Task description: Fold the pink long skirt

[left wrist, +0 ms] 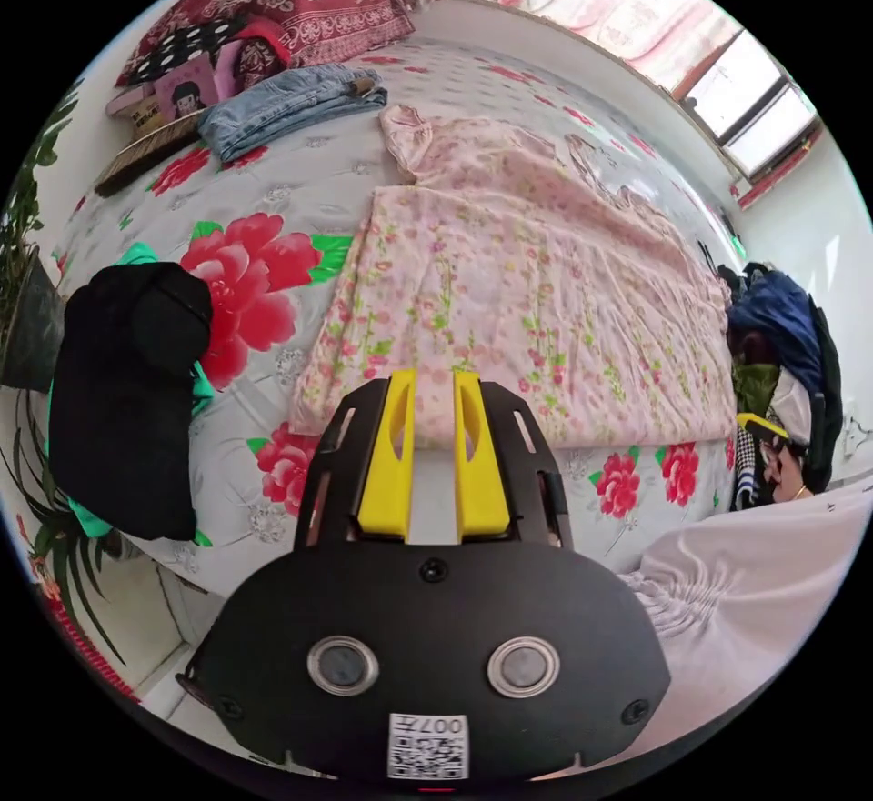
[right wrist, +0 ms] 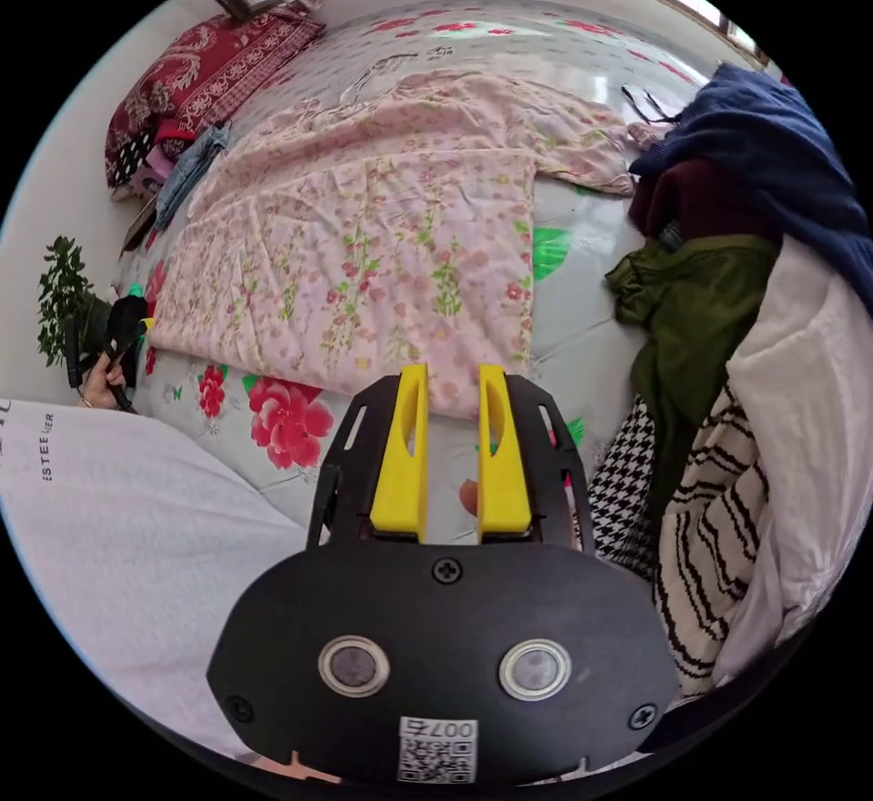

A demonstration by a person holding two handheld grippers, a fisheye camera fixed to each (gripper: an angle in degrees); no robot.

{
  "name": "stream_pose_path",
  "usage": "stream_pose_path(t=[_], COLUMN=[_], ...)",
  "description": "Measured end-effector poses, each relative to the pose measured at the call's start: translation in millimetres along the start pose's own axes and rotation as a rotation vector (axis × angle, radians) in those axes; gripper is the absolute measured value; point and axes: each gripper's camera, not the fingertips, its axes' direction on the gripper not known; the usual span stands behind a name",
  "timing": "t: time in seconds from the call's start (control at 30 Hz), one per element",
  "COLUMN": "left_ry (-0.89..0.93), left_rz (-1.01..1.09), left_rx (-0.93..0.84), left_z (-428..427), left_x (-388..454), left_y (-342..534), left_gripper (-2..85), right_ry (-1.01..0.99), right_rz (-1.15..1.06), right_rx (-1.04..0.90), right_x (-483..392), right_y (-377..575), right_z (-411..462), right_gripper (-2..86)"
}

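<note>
The pink long skirt (left wrist: 509, 292) with its small flower print lies spread flat on the floral bedsheet (left wrist: 273, 201). In the left gripper view my left gripper (left wrist: 435, 378) hovers at the skirt's near hem, near the left corner. Its yellow jaws stand a narrow gap apart with nothing clamped. In the right gripper view the skirt (right wrist: 364, 237) shows a folded upper layer with a straight right edge. My right gripper (right wrist: 453, 372) sits over the near hem by that corner, open. The right gripper (left wrist: 759, 424) also shows at the left view's right side, and the left gripper (right wrist: 136, 328) at the right view's left.
A black garment (left wrist: 127, 401) lies left of the skirt, with folded jeans (left wrist: 291, 105) and red pillows (left wrist: 300, 1) beyond. A pile of clothes (right wrist: 727, 319) crowds the skirt's right side. A plant (right wrist: 64, 292) stands by the bed. The person's white top (right wrist: 118, 546) is close.
</note>
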Motion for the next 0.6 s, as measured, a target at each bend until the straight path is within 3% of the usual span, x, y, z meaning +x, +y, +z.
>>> stream_pose_path(t=[0.1,0.27,0.33,0.6], left_ry=[-0.078,-0.189,-0.232,-0.225], left_rz=[0.065,0.235,0.265,0.332], left_rx=[-0.088,-0.082,-0.113,-0.239], left_z=[28.2,29.8,30.7,21.9], left_x=[23.3,56.7,66.1,75.3], left_y=[-12.3,-21.7,-25.2,3.4], left_gripper=[8.0,4.1,-0.1,-0.9], right_ry=[0.031,0.160,0.169,0.147], right_rz=[-0.092,-0.158,-0.152,-0.116], right_rx=[-0.184,-0.088,-0.098,-0.185], right_x=[-12.7,-25.8,-27.7,-26.6], right_y=[-27.7,-23.8,-22.0,21.6], right_z=[43.9,52.0,55.6,64.8], right_gripper=[4.3,3.7,3.2,0.6])
